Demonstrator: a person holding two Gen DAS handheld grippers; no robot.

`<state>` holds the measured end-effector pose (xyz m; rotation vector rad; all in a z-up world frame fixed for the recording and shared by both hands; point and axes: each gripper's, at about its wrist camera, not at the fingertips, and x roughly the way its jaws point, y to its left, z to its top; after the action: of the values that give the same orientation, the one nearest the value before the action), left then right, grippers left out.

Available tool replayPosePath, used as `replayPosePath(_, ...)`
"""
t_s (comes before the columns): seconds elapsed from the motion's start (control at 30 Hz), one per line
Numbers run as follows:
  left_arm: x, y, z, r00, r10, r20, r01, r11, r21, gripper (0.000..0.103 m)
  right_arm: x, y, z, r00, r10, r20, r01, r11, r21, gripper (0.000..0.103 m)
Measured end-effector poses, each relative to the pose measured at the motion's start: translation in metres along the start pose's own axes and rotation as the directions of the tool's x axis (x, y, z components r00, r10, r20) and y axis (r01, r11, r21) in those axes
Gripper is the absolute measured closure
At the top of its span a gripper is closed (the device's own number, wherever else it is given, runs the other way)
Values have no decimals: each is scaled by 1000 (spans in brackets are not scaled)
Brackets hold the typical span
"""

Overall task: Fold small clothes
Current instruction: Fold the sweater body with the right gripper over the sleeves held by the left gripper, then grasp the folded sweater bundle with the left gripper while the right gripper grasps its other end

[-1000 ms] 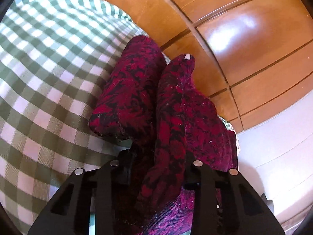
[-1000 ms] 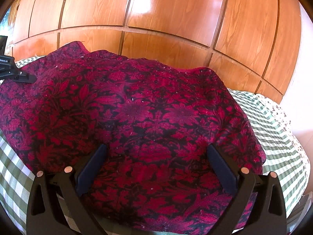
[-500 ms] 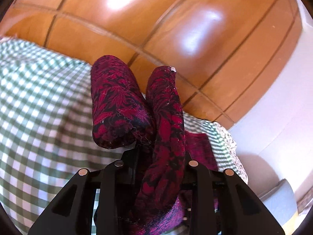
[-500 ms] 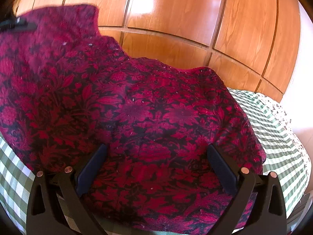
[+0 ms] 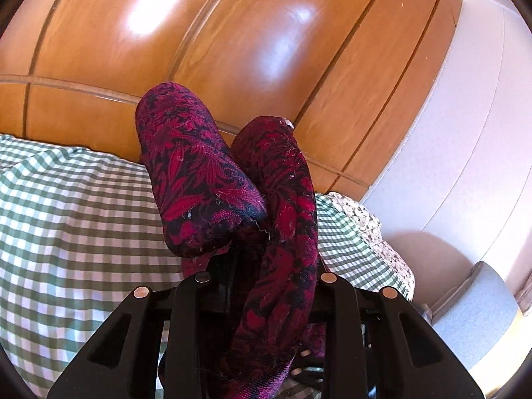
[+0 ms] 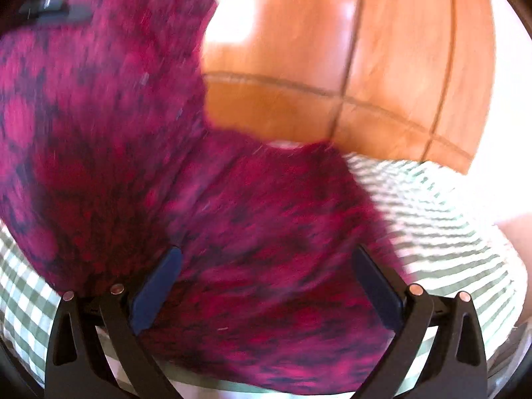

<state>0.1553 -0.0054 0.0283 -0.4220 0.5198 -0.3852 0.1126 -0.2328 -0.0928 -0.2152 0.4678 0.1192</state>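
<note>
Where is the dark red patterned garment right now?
The dark red floral knitted garment is bunched between the left gripper fingers, lifted above the green checked bedsheet, before the wooden panelled wall.

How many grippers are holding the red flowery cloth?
1. The left gripper pinches a bunched fold of the cloth. The right gripper stands wide open, cloth lying between its fingers but not pinched.
</note>
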Motion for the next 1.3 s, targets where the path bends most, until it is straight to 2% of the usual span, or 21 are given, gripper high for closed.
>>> replayPosePath(0.1,6,-6,-1,1000,-6,-5,6,1000,14,77,-8,-23,7,999,-43,-4,44,998,44,2)
replayPosePath(0.17,10,-11,-2,1000,-7,-9,7,999,32,77,-2,-39,5,991,-106,-84,113,991,74,2)
replayPosePath(0.27,17,-23,-5,1000,-16,-18,17,997,71,77,13,-57,-7,950,-212,-227,234,970,72,2)
replayPosePath(0.3,20,-28,-8,1000,-21,-21,23,996,90,77,16,-60,-12,944,-217,-250,241,968,70,2)
replayPosePath(0.43,36,-50,-18,999,-9,-47,17,983,180,77,20,-70,-24,954,-128,-270,171,975,142,2)
replayPosePath(0.6,65,-72,-30,996,19,-90,4,968,252,77,15,-92,-21,957,-46,-288,128,953,275,2)
replayPosePath(0.77,93,-90,-43,992,24,-121,16,948,318,77,5,-114,-22,956,-40,-290,137,937,321,2)
replayPosePath(1.07,141,-109,-78,982,33,-188,51,903,428,75,-3,-123,-34,954,1,-300,129,902,412,2)
replayPosePath(1.2,152,-118,-94,979,17,-201,91,853,513,66,3,-128,-45,949,28,-314,123,885,450,2)
replayPosePath(1.27,150,-118,-96,978,-3,-211,118,836,536,56,4,-130,-49,950,46,-310,113,873,475,2)
replayPosePath(1.3,147,-119,-95,978,-20,-210,132,836,533,47,4,-131,-50,950,52,-307,109,868,485,2)
